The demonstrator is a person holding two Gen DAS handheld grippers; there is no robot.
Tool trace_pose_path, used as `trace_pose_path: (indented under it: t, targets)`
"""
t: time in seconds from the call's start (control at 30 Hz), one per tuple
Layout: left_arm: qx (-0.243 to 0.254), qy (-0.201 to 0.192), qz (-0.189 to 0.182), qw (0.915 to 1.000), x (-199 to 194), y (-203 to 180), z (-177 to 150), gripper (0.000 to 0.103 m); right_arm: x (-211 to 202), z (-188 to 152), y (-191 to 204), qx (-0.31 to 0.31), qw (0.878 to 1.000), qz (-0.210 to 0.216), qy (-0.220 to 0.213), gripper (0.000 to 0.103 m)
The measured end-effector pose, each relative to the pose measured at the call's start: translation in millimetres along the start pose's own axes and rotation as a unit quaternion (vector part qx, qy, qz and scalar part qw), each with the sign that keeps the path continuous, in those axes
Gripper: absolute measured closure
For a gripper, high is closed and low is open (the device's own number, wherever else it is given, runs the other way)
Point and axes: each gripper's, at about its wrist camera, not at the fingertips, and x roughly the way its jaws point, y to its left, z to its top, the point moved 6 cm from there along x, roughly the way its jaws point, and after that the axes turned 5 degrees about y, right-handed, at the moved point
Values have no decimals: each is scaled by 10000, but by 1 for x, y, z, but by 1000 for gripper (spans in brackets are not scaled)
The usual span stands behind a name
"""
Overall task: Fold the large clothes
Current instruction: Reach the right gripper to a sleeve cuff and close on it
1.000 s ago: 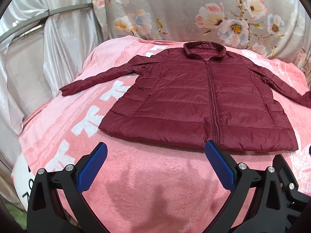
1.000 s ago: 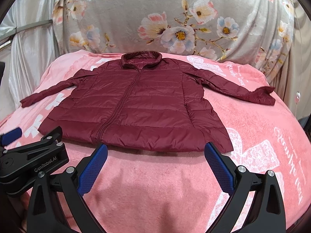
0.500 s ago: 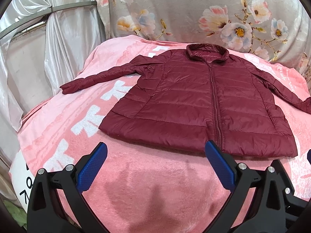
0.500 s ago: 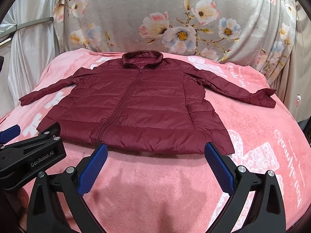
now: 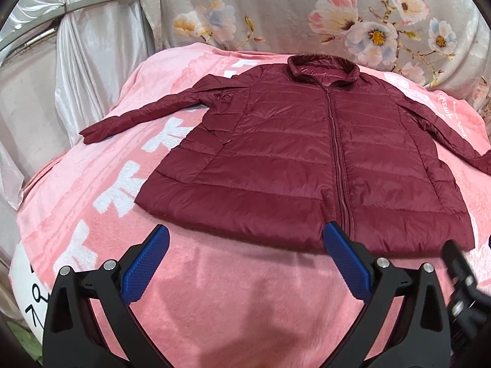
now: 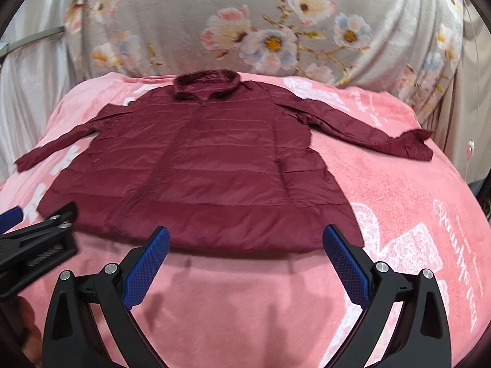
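Note:
A dark red quilted jacket (image 5: 294, 156) lies flat, zipped, front up, on a pink blanket (image 5: 233, 300), with both sleeves spread out to the sides. It also shows in the right wrist view (image 6: 211, 165). My left gripper (image 5: 245, 260) is open and empty, just short of the jacket's hem left of the zip. My right gripper (image 6: 245, 260) is open and empty, just short of the hem's right half. The left gripper's body (image 6: 33, 245) shows at the left edge of the right wrist view.
A floral grey cloth (image 5: 307, 9) hangs behind the bed. Shiny white curtains (image 5: 79, 55) stand on the left. The pink blanket (image 6: 414, 230) carries white lettering and drops off at its left and right edges.
Both grippers have moved a little closer to the jacket's hem. The jacket has not moved. Both grippers stay open.

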Motion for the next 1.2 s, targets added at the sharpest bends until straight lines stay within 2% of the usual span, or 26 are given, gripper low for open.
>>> trace_pose_path:
  t: [0.07, 0.23, 0.33, 0.4, 0.5, 0.67, 0.73, 0.87, 0.9, 0.97, 1.0, 1.03, 1.1, 1.2]
  targets:
    - [-14, 1, 0, 10000, 7, 0, 7, 5, 12, 11, -25, 260, 9996, -47, 49, 5]
    - [-17, 50, -8, 10000, 29, 0, 27, 5, 49, 52, -123, 1079, 9926, -554, 27, 5]
    - [-2, 225, -174, 9996, 49, -1, 40, 5, 72, 76, -191, 1775, 9816, -701, 70, 5]
    - [-54, 276, -130, 9995, 63, 0, 50, 5, 90, 92, -234, 2224, 9712, -851, 120, 5]
    - [-116, 252, -25, 9996, 77, 0, 65, 5, 116, 117, -277, 2614, 9586, -1119, 152, 5]
    - [-229, 250, 0, 9994, 97, -2, 90, 5, 148, 153, -322, 3001, 9407, -1576, 156, 5]
    - [-265, 257, 15, 9993, 103, -3, 97, 5, 166, 166, -333, 3018, 9341, -1891, 252, 5]
    - [-296, 259, 45, 9992, 113, -4, 104, 5, 189, 173, -350, 3079, 9196, -2398, 448, 8]
    - [-304, 267, 48, 9992, 115, -4, 105, 5, 195, 172, -356, 3079, 9171, -2488, 468, 13]
    - [-300, 290, 66, 9991, 120, -2, 106, 5, 198, 169, -362, 3048, 9160, -2564, 481, 30]
    - [-299, 304, 83, 9991, 123, -1, 106, 5, 201, 168, -364, 3042, 9176, -2513, 474, 44]
    - [-299, 318, 99, 9990, 125, 0, 106, 5, 204, 168, -364, 3043, 9199, -2428, 470, 68]
    - [-313, 356, 146, 9988, 131, 4, 105, 5, 203, 170, -362, 3076, 9234, -2258, 402, 95]
    - [-379, 449, 188, 9981, 140, 12, 104, 5, 185, 190, -343, 2979, 9344, -1949, -118, 97]
